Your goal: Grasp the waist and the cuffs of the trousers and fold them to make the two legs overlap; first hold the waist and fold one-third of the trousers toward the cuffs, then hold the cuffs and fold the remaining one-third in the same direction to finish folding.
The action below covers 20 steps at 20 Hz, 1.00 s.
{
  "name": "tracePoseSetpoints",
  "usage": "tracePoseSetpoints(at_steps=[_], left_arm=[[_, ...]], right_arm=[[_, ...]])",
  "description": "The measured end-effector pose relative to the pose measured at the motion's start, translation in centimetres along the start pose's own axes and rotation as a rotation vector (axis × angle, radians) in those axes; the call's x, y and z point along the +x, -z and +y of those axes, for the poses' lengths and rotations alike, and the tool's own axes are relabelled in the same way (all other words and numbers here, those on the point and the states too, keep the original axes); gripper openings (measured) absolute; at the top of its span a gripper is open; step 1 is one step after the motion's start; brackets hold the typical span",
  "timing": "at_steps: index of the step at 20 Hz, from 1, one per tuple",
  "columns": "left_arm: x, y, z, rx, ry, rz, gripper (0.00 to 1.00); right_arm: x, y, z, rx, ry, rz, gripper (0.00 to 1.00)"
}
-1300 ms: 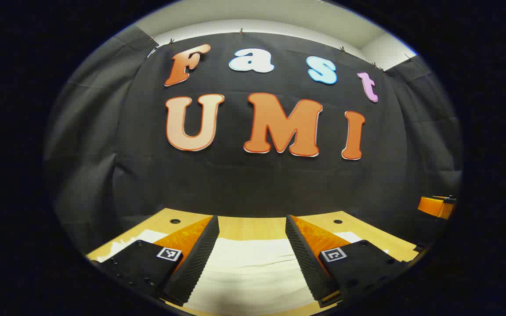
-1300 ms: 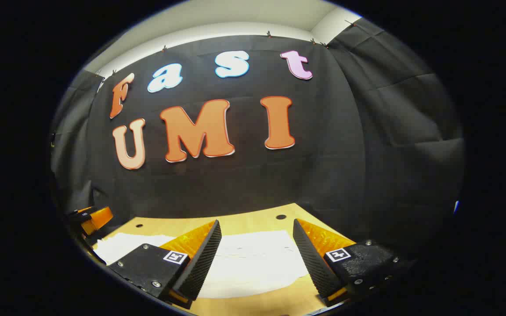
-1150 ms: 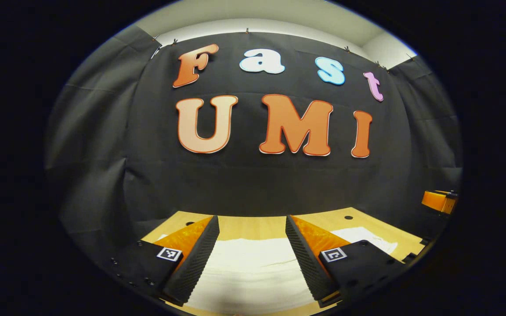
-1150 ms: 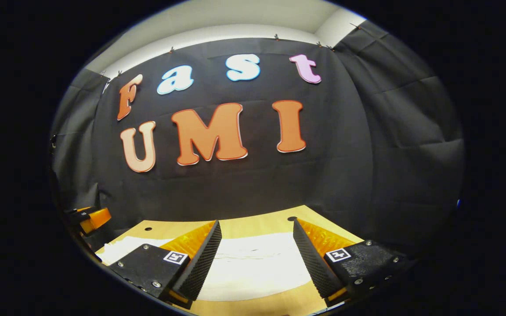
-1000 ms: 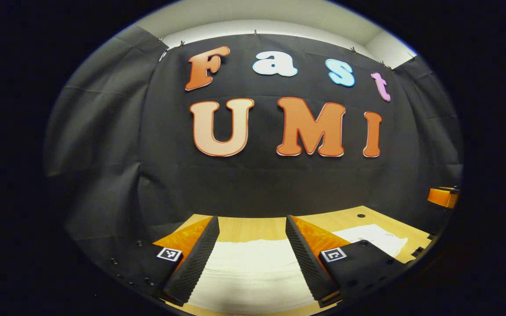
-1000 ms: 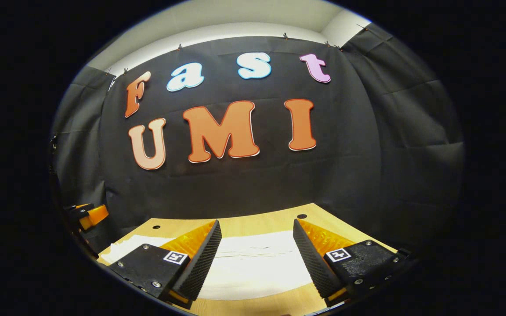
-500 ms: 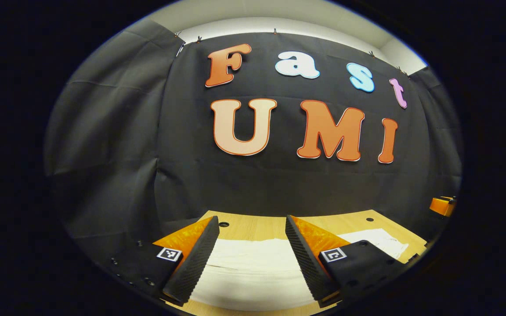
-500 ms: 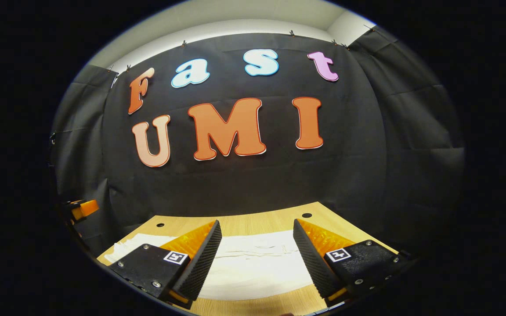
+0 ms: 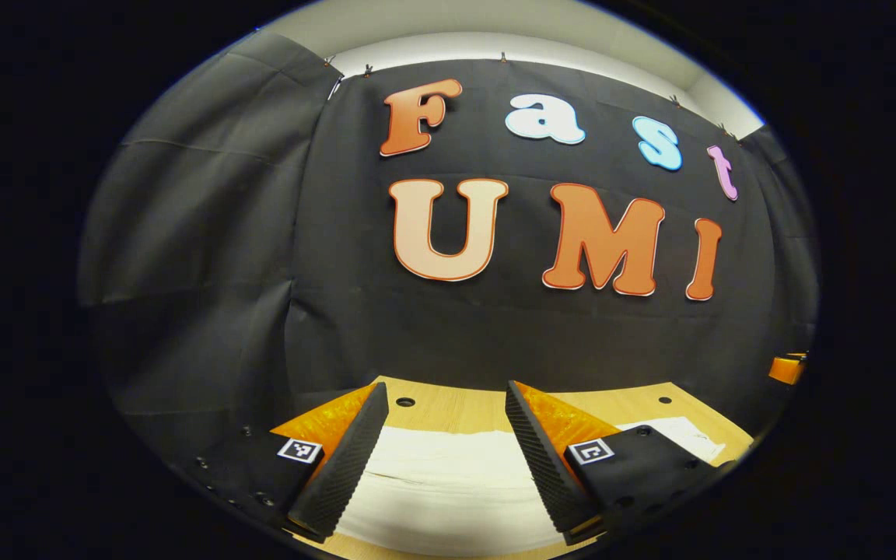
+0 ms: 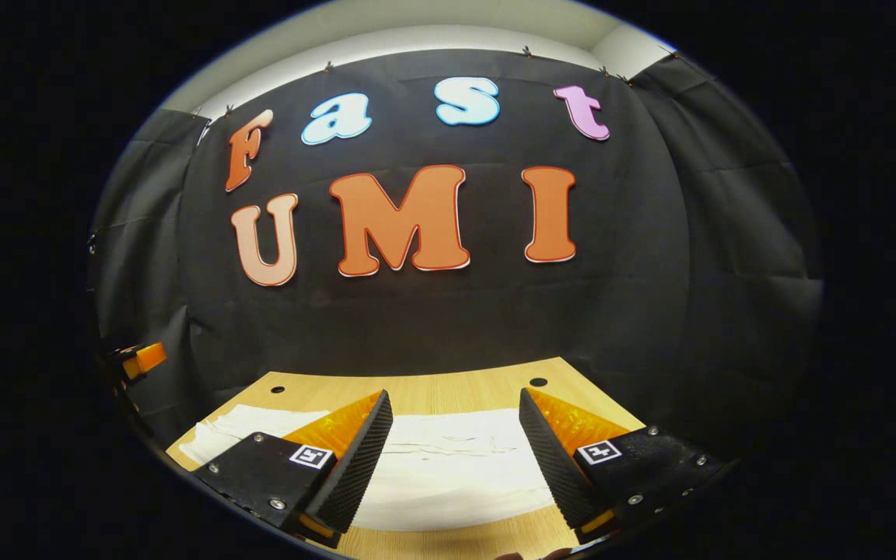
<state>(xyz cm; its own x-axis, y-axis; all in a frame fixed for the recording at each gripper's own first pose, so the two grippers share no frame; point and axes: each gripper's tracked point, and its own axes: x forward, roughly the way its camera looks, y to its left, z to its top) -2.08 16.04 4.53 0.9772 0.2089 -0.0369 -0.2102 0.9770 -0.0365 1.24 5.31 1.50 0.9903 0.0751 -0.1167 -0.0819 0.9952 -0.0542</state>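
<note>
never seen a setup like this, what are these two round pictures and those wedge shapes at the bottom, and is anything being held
No robot arm here: a person holds a two-finger gripper in each hand, and a fisheye camera rides on each one, looking forward along its fingers. That is why both pictures are round.

The left gripper view comes from the left gripper; the wedges at the bottom are its own two fingers. The right gripper view does the same for the right gripper. Each view also catches the other gripper as a small orange part at its edge.

On the wooden table lie white trousers, spread flat, to be folded. They also show between the fingers in the left gripper view.

Nothing is held. Both grippers are open, fingers well apart, with the cloth lying below the gap. Whether the fingers touch the fabric, I cannot tell.
</note>
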Motion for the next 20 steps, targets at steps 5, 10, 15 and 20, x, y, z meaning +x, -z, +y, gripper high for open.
tracePoseSetpoints(at_steps=[5,10,15,20], left_arm=[[0.5,-0.1,-0.4,-0.031,0.016,0.012,0.99],[1.1,0.4,0.1,-0.008,-0.011,0.022,0.99],[1.2,1.3,0.5,-0.002,-0.028,0.055,0.99],[1.2,1.7,0.9,-0.016,-0.053,0.078,0.99]], right_arm=[[1.9,2.8,-3.0,0.083,0.065,0.09,0.98],[3.6,8.0,-4.4,0.369,0.089,0.273,0.98],[3.9,13.9,-6.1,0.672,0.142,0.438,0.99],[3.8,19.3,-8.2,0.945,0.239,0.57,0.99]])
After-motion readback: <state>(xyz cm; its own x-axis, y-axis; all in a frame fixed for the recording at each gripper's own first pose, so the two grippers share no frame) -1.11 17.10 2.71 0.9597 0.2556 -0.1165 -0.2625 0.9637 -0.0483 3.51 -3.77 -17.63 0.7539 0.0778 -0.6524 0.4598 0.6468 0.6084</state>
